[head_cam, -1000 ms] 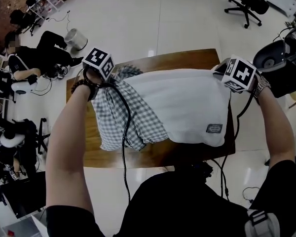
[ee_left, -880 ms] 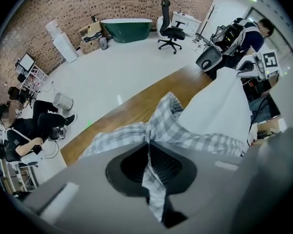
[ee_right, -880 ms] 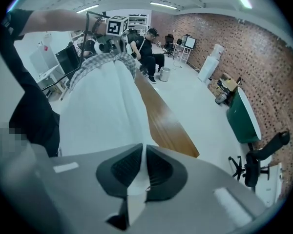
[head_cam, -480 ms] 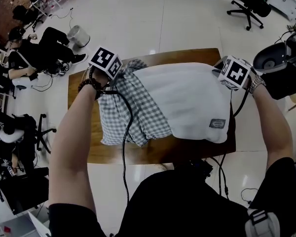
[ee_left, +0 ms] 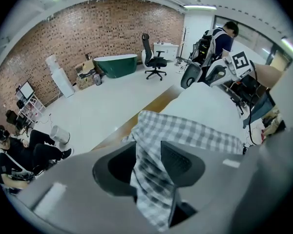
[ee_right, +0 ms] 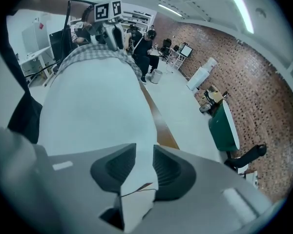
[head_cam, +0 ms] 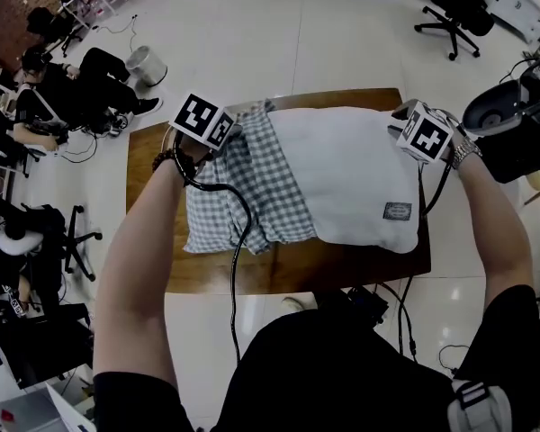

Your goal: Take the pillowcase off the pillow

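Note:
A white pillow (head_cam: 351, 174) lies on the wooden table (head_cam: 279, 273), its left end still inside the grey checked pillowcase (head_cam: 243, 196). My left gripper (head_cam: 237, 126) is at the pillowcase's far edge. In the left gripper view (ee_left: 149, 150) its jaws have just been opening, and a strip of checked cloth (ee_left: 151, 179) hangs loosely between them. My right gripper (head_cam: 398, 120) is at the pillow's far right corner. Its jaws (ee_right: 144, 155) have also just been opening, with the white corner (ee_right: 136, 179) still lying between the pads.
A small label (head_cam: 397, 211) marks the pillow's near right corner. Cables hang off the table's near edge by my body. People sit on the floor at the left (head_cam: 63, 88), near a bin (head_cam: 145, 65). Office chairs (head_cam: 454, 7) stand on the far right.
My left gripper has moved right along the far edge toward the pillow, bunching the checked cloth there. The pillow lies flatter. My right gripper has stayed at its corner.

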`<state>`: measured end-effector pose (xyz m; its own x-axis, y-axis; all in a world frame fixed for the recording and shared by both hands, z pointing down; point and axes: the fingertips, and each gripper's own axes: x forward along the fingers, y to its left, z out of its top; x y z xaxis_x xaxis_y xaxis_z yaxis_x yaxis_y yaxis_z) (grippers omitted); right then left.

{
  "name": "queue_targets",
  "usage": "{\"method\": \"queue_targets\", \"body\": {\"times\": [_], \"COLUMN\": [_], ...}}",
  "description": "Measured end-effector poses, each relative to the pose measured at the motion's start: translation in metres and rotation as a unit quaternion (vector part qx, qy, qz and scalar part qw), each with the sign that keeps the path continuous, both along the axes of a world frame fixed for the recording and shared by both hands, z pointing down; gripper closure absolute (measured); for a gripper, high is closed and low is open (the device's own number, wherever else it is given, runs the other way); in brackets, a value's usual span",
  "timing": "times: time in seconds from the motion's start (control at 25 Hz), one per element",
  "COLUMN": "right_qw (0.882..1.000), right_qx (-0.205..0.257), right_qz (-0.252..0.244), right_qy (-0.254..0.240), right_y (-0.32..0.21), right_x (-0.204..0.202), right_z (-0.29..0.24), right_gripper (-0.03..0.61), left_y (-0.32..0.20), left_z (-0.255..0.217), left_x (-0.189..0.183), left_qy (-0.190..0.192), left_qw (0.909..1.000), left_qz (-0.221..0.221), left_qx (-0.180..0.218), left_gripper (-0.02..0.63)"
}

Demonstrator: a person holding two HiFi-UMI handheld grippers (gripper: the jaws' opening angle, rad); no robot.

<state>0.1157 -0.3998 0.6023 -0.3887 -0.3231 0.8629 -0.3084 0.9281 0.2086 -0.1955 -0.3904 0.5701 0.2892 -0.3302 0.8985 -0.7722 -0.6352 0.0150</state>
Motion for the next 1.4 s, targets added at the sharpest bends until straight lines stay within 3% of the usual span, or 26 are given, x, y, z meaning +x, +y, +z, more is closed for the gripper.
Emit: {"method": "queue_targets", "body": {"times": [0.44,0.8,1.16,1.4], "right_qw": [1.000,0.999,0.996,0.992], "right_qx": [0.020,0.036,0.055,0.089], "right_qz": [0.002,-0.023,-0.074,-0.086], "right_qy": [-0.013,-0.027,-0.021,-0.017], "right_y": [0.047,0.154,0.246,0.277], "right_x": [-0.026,-0.085,-0.138,-0.161], "right_z": [-0.026,-0.053,-0.030,-0.009], "right_gripper": [0.431,0.388,0.307,0.258], "left_y": [0.042,0.141,0.218,0.260], "left_z": [-0.020,-0.032,-0.027,-0.019], "left_x": [0.001,-0.006,0.005,0.023], "left_qy": [0.033,0.066,0.108,0.125], "left_qw": [0.9990,0.9965,0.9917,0.9890], "left_qz": [0.011,0.025,0.030,0.035], "left_qx": [0.027,0.044,0.063,0.071], "left_gripper": [0.436,0.436,0.434,0.430]}}
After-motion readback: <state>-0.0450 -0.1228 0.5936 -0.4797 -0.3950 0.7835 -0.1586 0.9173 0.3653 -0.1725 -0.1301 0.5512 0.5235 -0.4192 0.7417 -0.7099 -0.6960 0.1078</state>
